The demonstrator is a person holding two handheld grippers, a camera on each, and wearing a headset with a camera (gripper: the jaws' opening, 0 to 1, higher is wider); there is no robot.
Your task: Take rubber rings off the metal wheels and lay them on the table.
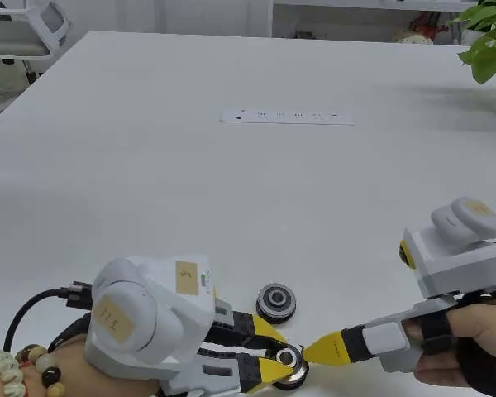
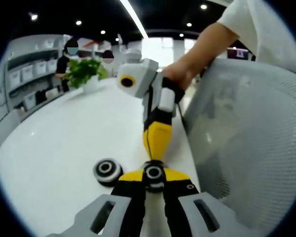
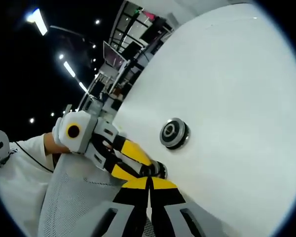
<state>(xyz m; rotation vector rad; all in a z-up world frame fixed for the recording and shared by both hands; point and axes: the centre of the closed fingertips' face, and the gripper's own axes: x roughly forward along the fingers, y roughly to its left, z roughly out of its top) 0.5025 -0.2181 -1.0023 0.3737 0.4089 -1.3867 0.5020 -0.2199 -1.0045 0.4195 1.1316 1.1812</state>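
We see both tongs meet at one wheel near the surface's near edge.
Left tongs (image 2: 153,178) clamp a metal wheel (image 1: 288,361); right tongs (image 1: 308,354) are together, tips touching that wheel's rim. On the surface (image 1: 231,207) just beside it, a second wheel (image 1: 276,301) lies flat with its black rubber ring (image 1: 276,317) on.

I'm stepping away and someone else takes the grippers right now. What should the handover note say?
Left gripper: shut on a metal wheel, near the table's front edge.
Right gripper: jaws together, tips at that wheel's rim; a pinch on its ring is unclear.
Second wheel: on the table beside them, black rubber ring on.
Done: no ring laid down yet. Left: both wheels.
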